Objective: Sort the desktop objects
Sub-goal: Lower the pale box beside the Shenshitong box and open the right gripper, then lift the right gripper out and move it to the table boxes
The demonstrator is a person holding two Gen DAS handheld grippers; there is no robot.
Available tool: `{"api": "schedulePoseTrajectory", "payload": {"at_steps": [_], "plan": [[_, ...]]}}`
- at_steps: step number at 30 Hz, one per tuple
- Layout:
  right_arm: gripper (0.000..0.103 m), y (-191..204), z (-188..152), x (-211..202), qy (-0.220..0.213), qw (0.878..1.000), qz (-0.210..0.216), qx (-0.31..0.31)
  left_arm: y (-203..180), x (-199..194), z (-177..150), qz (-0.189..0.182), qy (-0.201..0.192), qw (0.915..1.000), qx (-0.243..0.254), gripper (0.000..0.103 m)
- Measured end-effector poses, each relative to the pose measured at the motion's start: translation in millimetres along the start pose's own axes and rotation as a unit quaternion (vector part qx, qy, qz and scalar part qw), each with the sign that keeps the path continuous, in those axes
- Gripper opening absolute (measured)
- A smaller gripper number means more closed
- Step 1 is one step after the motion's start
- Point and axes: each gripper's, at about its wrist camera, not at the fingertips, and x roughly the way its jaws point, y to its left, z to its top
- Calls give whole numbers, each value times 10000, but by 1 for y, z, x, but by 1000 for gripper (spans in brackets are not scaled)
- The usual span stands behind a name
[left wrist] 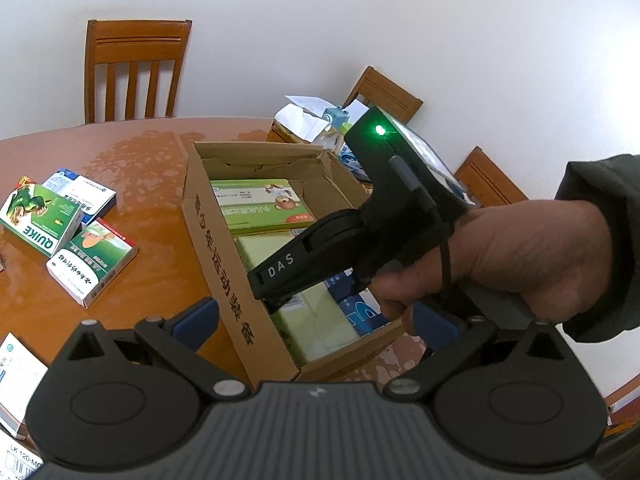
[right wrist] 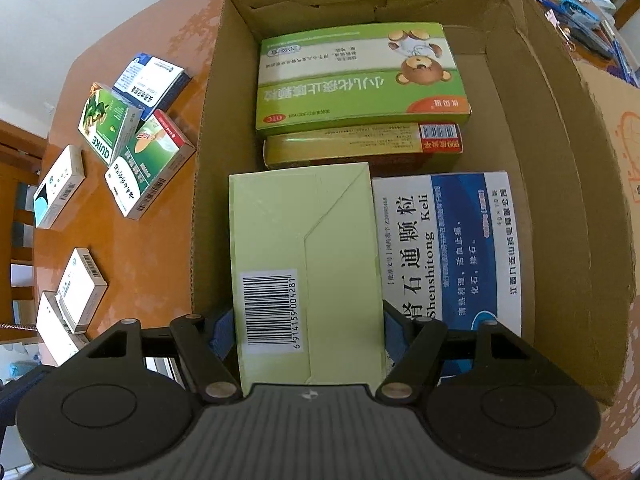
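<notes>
Four medicine boxes lie in my cardboard carton (right wrist: 208, 128) on the brown table (right wrist: 152, 248): a bear-print green box (right wrist: 360, 80), a yellow box (right wrist: 360, 146) under it, a blue-and-white box (right wrist: 448, 248) and a pale green box (right wrist: 304, 264). My right gripper (right wrist: 308, 332) points down into the carton, its blue pads (right wrist: 222, 334) clamped on the sides of the pale green box. My left gripper (left wrist: 316, 320) hangs near the carton's front corner, fingers apart, nothing between them. More small boxes, among them a QUIKE box (right wrist: 106, 128), lie on the table left of the carton
</notes>
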Motion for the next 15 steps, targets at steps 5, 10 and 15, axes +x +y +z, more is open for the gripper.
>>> {"api": "schedulePoseTrajectory", "payload": {"at_steps": [5,10,15], "plan": [[76,-1,-1,-5,-9,10000,48,2,-1,0,0,-21,0,10000,8,103],[76,-6,-4,-25,-290,9995,71,-67,-5,-1,0,-12,2,10000,34,103],[76,-26,-6,-27,-359,9984,369,249,-8,-3,-2,76,15,10000,9,103]]}}
